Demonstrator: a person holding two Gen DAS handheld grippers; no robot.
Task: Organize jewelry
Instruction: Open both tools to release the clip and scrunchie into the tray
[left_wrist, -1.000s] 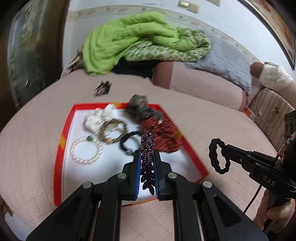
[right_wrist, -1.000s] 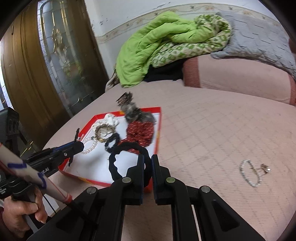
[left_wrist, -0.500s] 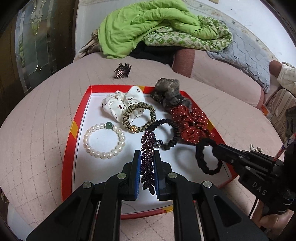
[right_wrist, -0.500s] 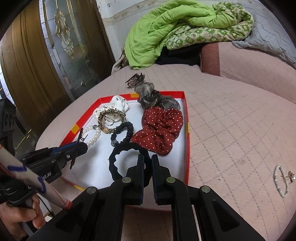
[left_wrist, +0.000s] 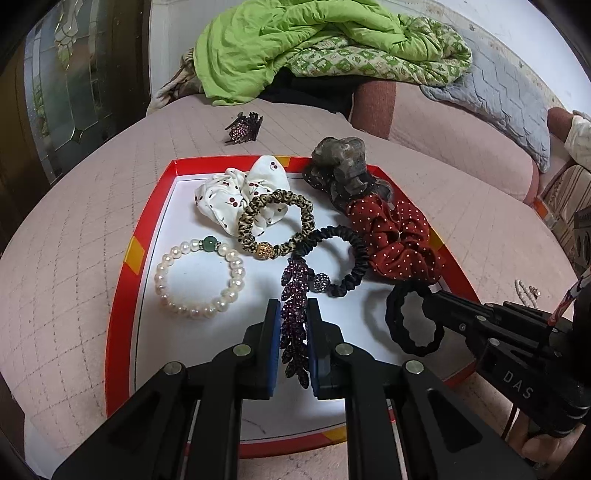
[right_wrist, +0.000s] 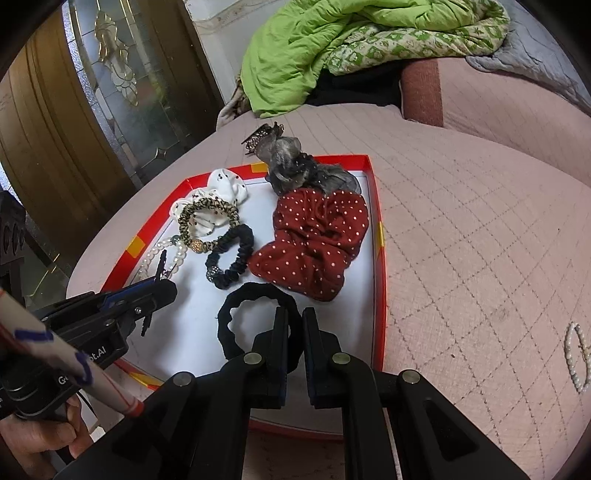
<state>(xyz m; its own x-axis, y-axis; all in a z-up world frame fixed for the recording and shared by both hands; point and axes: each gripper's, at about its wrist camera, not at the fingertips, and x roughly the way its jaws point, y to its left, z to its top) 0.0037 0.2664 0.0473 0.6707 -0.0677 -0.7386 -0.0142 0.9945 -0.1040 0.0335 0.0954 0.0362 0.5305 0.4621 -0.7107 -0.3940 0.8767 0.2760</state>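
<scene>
We see both grippers lower over the tray than a second ago — left gripper clamps the purple hair clip; right gripper pinches the black hair tie, now above the tray floor

Home bedroom, quilted pink bed, rumpled green blanket, glass-panelled door

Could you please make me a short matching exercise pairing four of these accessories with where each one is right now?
Things:
1. purple rhinestone leaf hair clip
2. plain black fabric hair tie
3. white pearl bracelet with a green bead
4. dark claw hair clip

Places:
A. lying in the red-rimmed white tray
B. on the pink quilted bed, beyond the tray
C. between the left gripper's fingers
D. between the right gripper's fingers

Pairs: 1-C, 2-D, 3-A, 4-B
</scene>
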